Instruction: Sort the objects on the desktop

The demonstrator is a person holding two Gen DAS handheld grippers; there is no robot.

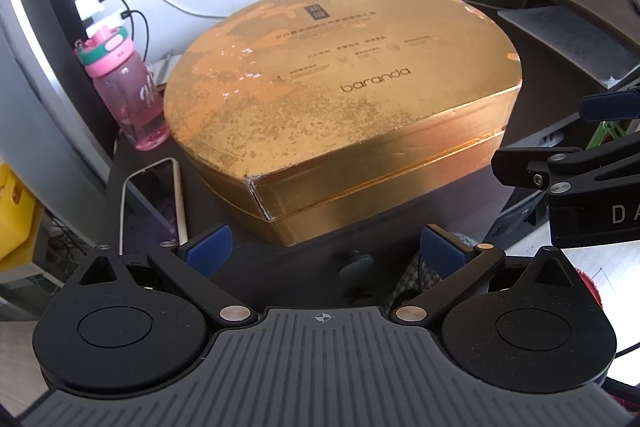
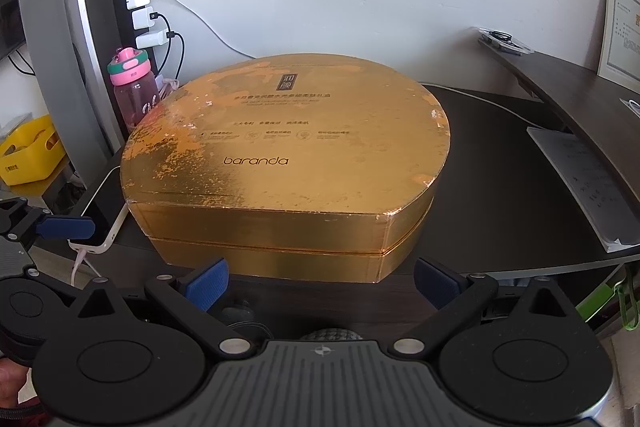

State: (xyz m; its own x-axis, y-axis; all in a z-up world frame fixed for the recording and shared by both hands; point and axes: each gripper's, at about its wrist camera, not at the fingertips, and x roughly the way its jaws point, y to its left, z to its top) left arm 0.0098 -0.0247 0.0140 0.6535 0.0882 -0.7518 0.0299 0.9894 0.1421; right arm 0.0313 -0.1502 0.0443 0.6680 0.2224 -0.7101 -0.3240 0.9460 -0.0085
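Because the desk is crowded along its left edge, most of the risk sits there. In the left-wrist view, the pink water bottle [image 1: 130,95] stands at centre left, just beside the gold box [image 1: 332,99], with charger cables hanging behind it; a sideways shove of the box would likely tip it. Below it, at lower left, the phone [image 1: 154,199] lies flat, close against the box's side and on a cable, so a careless pull could drag it off the desk edge. The gold box fills the middle of both views, lid on, worn at its corners; it looks too wide for one gripper, and a one-sided lift might separate lid from base. The left gripper [image 1: 326,251] hangs at the bottom centre, fingers spread wide, holding nothing. The right gripper [image 2: 322,285] is likewise wide open and empty. At right, loose papers [image 2: 588,183] could be swept away.
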